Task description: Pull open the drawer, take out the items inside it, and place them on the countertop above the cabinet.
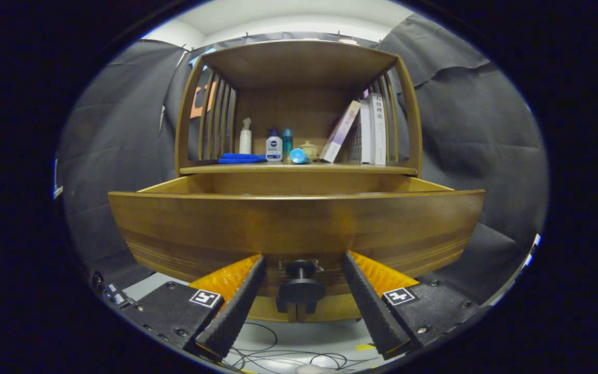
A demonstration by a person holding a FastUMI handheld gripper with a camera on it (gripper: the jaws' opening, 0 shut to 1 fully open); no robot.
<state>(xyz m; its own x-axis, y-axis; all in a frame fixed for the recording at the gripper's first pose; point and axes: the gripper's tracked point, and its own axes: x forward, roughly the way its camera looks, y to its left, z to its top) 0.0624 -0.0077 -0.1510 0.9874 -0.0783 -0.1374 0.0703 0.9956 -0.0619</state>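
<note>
**Drawer pulled out, gripper spread around its knob**

Dark cloth walls the booth behind a wooden cabinet with slatted sides and an open shelf. Its one drawer stands pulled well out below the countertop; the curved front panel is glossy brown wood with fine grooves low down, and it hides whatever lies inside, since just the upper inner walls show above its top edge.

On the countertop, toward the right side, lean several books, about three, their exact number hard to tell. Toward the left edge lies one folded blue cloth. Mid-countertop stand one white spray bottle, one white bottle with a dark cap, one teal bottle, one blue cup on its side, and one small tan lidded pot, partly hidden behind the cup.

One dark round knob sits low on the drawer front. The gripper is spread wide, a finger on each side of the knob, neither touching it.

Loose cables lie on the floor below, cut off.
</note>
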